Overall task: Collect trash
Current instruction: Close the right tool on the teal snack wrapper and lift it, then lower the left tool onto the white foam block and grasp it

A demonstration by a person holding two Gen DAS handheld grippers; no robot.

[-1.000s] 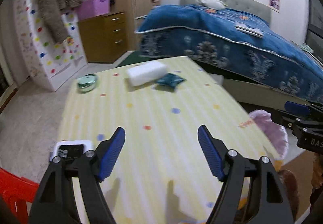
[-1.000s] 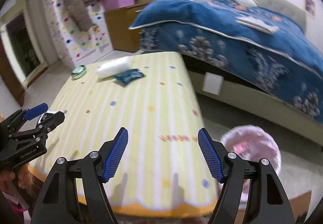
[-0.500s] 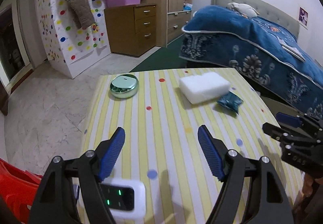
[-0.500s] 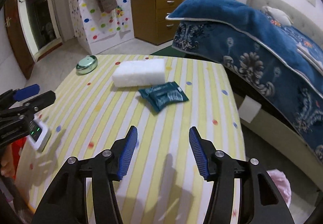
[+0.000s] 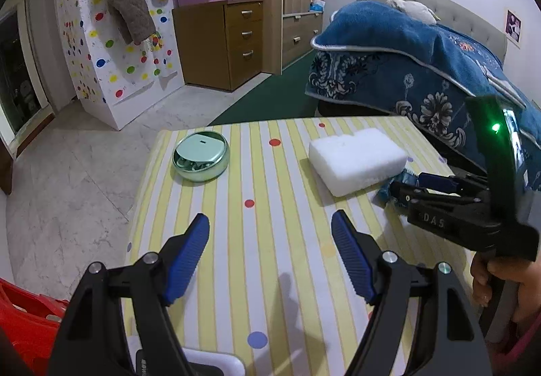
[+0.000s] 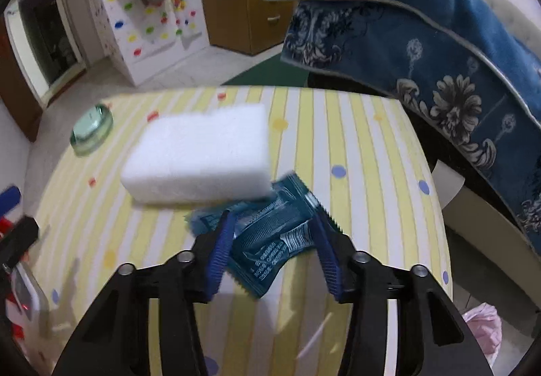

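A teal plastic wrapper (image 6: 270, 240) lies on the yellow striped table (image 6: 355, 146), touching the near side of a white foam block (image 6: 199, 156). My right gripper (image 6: 275, 240) is open, its fingers on either side of the wrapper, low over the table. In the left wrist view the right gripper (image 5: 402, 188) reaches the wrapper (image 5: 397, 184) beside the foam block (image 5: 356, 161). My left gripper (image 5: 270, 257) is open and empty above the table's near part.
A round green tin (image 5: 201, 156) sits at the table's far left. A white device (image 5: 209, 359) lies at the near edge. A pink-lined bin (image 6: 483, 332) stands on the floor at right. A blue-covered bed (image 5: 422, 64) is behind; a red chair (image 5: 23, 315) at left.
My right gripper has moved forward and down until its fingers flank the wrapper, and the gap has narrowed. My left gripper has moved a little forward over the table.
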